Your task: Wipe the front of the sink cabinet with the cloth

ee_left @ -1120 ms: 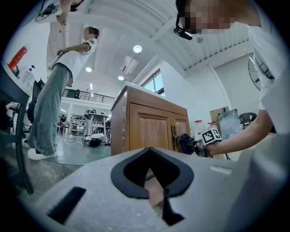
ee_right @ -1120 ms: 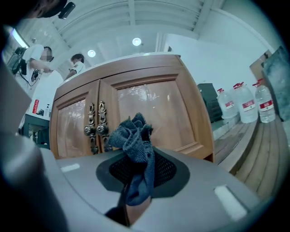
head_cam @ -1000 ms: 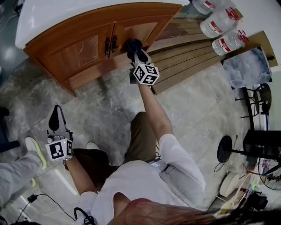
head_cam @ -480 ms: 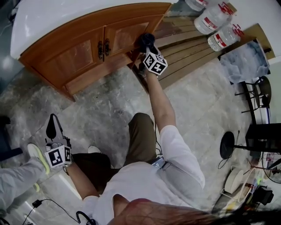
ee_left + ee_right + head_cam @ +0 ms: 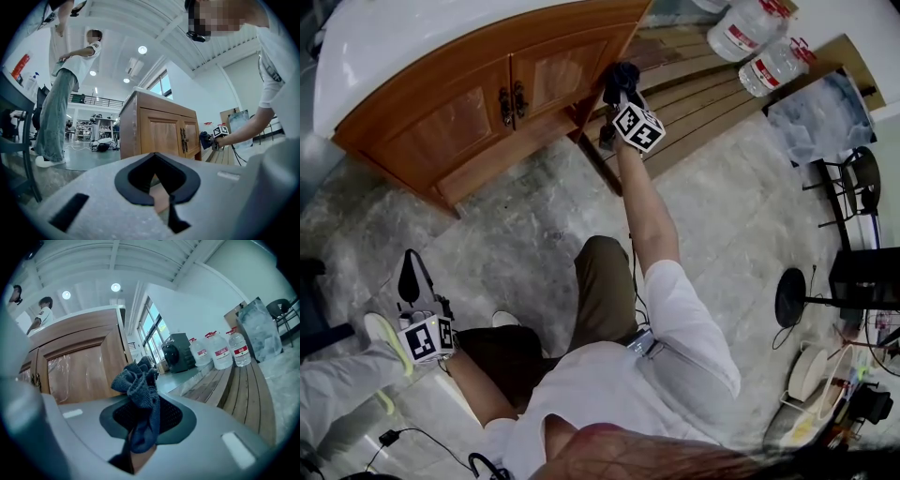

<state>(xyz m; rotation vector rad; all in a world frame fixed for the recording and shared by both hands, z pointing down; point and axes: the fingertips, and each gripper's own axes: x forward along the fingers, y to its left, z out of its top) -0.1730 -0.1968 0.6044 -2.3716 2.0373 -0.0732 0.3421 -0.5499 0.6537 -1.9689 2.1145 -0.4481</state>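
- While the person faces the wooden sink cabinet [image 5: 469, 122], their right arm reaches out and brings the right gripper [image 5: 620, 86] up to the right end of the cabinet's front.
- The right gripper's jaws are clamped on a dark blue cloth [image 5: 140, 394], which bunches up in folds above the tips.
- In the head view the cloth sits at the cabinet's right corner, just beside the right-hand door [image 5: 558, 70]; whether it presses on the wood cannot be told.
- The left gripper [image 5: 412, 274] hangs low at the person's left side above the grey marbled floor [image 5: 516, 244], well apart from the cabinet.
- Its jaws are closed together with nothing between them.
- The two door handles [image 5: 512, 101] sit side by side at the middle of the cabinet front.
- Wooden planks [image 5: 703, 98] lie on the floor to the right of the cabinet, with large water bottles [image 5: 741, 37] beyond them.
- Another person's leg and pale shoe [image 5: 382, 330] show close to the left gripper.
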